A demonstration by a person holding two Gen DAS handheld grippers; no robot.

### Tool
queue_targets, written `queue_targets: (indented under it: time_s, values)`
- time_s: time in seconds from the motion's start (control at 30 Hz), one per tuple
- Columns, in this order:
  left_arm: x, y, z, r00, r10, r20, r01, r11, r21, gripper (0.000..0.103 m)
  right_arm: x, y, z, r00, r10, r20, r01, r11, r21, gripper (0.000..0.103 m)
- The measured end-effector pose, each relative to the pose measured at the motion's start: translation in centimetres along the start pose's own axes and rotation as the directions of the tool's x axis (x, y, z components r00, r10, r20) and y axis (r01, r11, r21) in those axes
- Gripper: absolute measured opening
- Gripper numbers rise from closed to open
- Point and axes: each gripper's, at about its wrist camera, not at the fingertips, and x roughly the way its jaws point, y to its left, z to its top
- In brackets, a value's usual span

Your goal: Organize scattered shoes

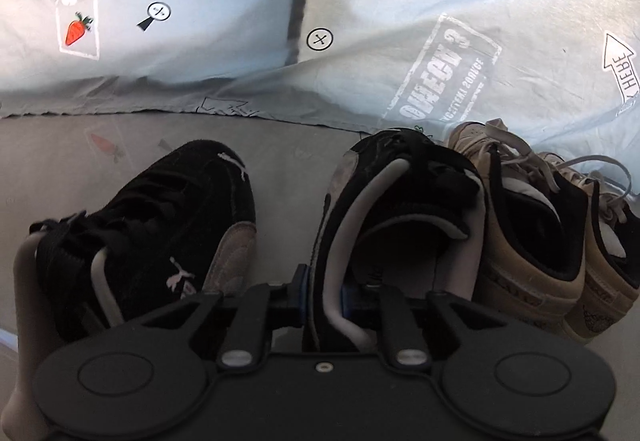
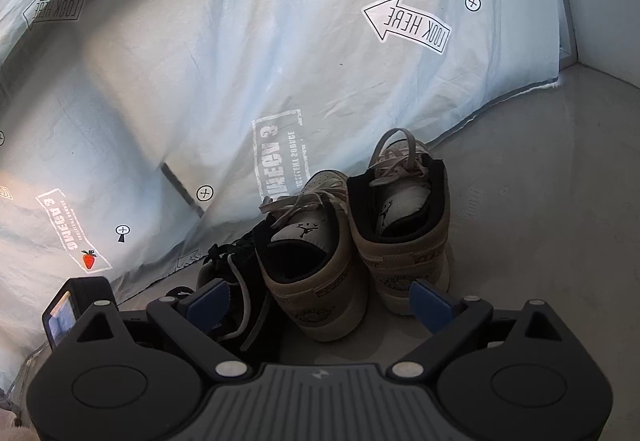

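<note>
In the left wrist view a black suede shoe (image 1: 400, 193) stands on the floor, toe away from me. My left gripper (image 1: 325, 289) is shut on the left wall of its heel opening. Its mate (image 1: 160, 221) lies apart to the left, with a pink logo on its side. Right of the held shoe, two tan sneakers (image 1: 532, 241) stand side by side, touching it. In the right wrist view the tan sneakers (image 2: 316, 273) show their heels, with the black shoe (image 2: 236, 281) at their left. My right gripper (image 2: 320, 303) is open just behind the nearer tan heel and grips nothing.
A light blue sheet (image 1: 240, 21) printed with arrows, carrots and stamps hangs down to the grey floor (image 1: 288, 169) just behind the shoes. A white wall corner (image 2: 592, 1) closes the far right. Bare floor (image 2: 540, 221) lies right of the tan pair.
</note>
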Motion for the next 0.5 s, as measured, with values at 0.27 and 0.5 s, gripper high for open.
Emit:
queue_targets:
  time_s: [0.27, 0.5]
  values:
    - [-3.6, 1.4, -3.3, 1.000, -0.006, -0.028, 0.005, 0.999, -0.034, 0.015, 0.2, 0.7, -0.3, 1.000, 0.013, -0.018, -0.014, 0.999, -0.032, 0.097]
    - [-5.5, 2.5, -4.5, 0.997, -0.043, -0.061, 0.039, 0.998, -0.052, 0.018, -0.4, 2.0, -0.6, 0.999, 0.041, -0.024, -0.042, 0.998, -0.046, 0.097]
